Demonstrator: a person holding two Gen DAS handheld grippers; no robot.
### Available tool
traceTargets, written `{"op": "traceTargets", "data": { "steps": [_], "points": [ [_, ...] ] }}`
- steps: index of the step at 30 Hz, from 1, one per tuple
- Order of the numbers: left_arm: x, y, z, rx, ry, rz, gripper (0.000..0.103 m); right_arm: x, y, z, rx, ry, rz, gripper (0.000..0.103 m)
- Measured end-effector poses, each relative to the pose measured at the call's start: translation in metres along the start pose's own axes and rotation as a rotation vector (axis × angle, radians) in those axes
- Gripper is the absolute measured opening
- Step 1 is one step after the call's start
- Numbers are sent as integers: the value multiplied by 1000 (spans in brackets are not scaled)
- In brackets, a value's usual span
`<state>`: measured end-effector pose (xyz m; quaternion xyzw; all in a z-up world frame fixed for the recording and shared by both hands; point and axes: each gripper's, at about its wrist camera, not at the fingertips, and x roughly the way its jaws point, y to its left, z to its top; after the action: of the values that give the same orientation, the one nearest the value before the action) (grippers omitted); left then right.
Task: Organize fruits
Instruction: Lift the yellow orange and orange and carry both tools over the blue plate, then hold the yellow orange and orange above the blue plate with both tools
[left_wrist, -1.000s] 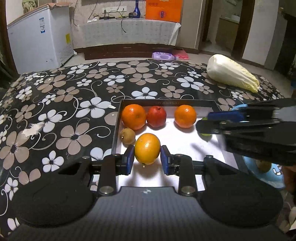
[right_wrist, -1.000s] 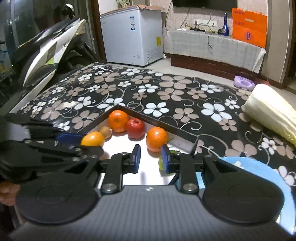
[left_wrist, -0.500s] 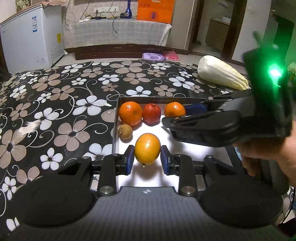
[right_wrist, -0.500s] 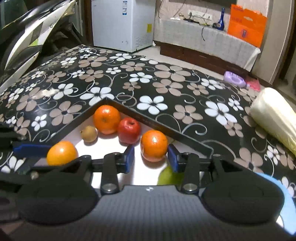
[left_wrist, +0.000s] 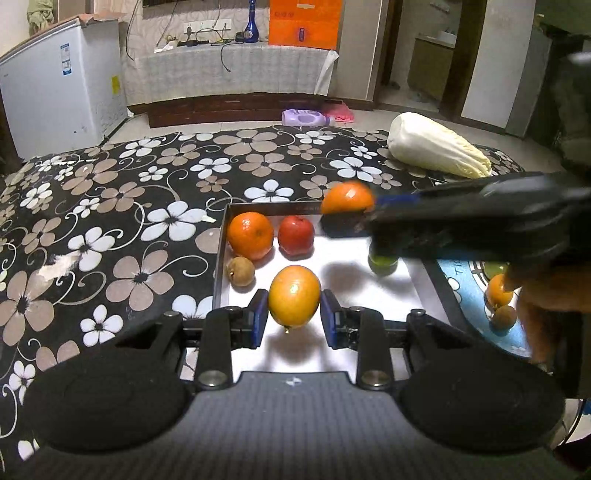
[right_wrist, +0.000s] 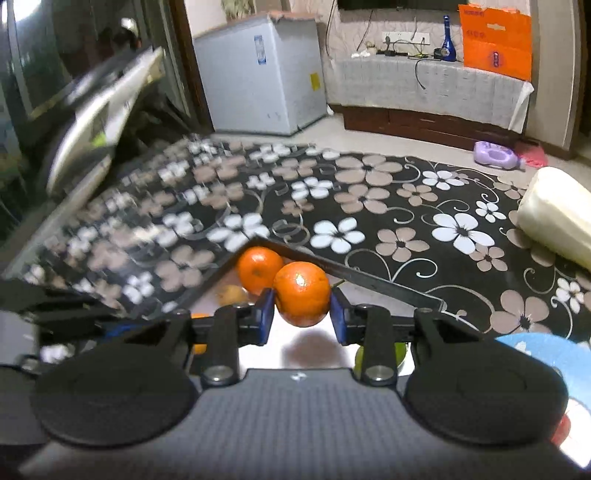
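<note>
Above the tray's far rim (right_wrist: 369, 282), right gripper (right_wrist: 302, 314) clamps an orange (right_wrist: 301, 293).

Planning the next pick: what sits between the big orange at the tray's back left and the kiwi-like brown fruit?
Nothing: in the left wrist view the big orange and the brown fruit sit almost touching by the tray wall.

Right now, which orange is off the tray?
The orange between the right gripper jaws, lifted above the tray. The left gripper brackets a yellower one; a third sits beside the apple.
</note>
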<state>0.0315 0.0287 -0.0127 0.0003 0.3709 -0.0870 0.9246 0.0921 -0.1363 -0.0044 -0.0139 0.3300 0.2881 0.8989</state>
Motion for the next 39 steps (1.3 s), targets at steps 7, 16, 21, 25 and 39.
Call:
{"op": "traceTargets", "data": {
  "steps": [7, 16, 21, 25, 39],
  "points": [
    [-2, -15, 6, 12, -12, -4, 35, -51, -28, 4, 105, -110, 37, 35],
    [-5, -51, 14, 43, -38, -47, 35, -89, -56, -9, 136, -136, 13, 35],
    [-6, -75, 20, 59, -52, -77, 35, -104, -69, -17, 147, -137, -11, 35],
    [-6, -93, 23, 70, -59, -105, 35, -115, -77, -23, 154, -138, -30, 35],
    [8, -146, 27, 90, -51, -173, 35, -139, -113, -49, 192, -112, -91, 36]
  ]
}}
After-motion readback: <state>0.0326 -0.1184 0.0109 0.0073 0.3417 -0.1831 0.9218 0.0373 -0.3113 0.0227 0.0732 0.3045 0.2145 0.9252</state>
